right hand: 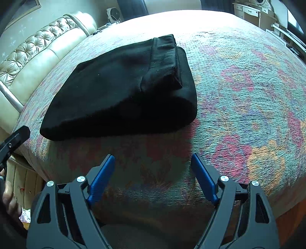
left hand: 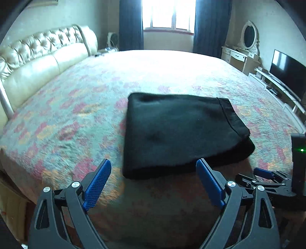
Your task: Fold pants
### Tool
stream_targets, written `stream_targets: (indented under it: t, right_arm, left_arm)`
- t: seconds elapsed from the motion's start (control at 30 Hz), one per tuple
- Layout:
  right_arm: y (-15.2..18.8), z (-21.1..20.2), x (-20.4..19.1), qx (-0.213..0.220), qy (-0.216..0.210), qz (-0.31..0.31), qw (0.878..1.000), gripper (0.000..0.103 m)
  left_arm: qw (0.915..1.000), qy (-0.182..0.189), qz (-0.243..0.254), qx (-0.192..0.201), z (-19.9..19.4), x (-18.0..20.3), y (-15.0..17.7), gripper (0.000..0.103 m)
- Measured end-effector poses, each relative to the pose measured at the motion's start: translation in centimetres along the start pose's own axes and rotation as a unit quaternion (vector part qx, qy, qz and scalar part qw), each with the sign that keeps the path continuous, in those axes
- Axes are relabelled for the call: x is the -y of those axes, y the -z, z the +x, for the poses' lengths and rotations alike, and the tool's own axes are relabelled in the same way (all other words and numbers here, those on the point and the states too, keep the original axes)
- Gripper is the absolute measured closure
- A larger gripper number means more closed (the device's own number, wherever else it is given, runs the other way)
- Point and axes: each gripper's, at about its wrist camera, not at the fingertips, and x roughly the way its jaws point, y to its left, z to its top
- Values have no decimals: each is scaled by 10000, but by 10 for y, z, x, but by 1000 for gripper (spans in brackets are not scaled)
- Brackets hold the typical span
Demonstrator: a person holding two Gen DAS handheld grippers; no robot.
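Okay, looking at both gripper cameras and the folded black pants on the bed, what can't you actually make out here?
- How many layers the black pants are folded into: both views, the dark fabric swallows the creases.
- Anything under the pants: both views, the cloth covers the bedspread.
- What lies outside the window: left wrist view, overexposed.
- Items on the dresser: left wrist view, too small.
- Most of the left gripper: right wrist view, cut by the left edge.

Black pants (left hand: 181,132) lie folded into a compact stack on the bed (left hand: 76,107).

Bedspread (right hand: 248,99) open all round; folded pants (right hand: 118,92) (low) interrupt it.
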Motion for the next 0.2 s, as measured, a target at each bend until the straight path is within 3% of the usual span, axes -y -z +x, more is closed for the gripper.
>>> stream_targets:
  t: [0.07, 0.2]
  right_arm:
    - [1, 0, -2, 2, -3, -16, 10000, 21]
    - [3, 0, -3, -4, -12, -5, 10000, 21]
  left_arm:
    - [9998, -141, 6, 131, -4, -1, -1, 14]
    - [9997, -133, -135, -156, 6, -5, -1, 14]
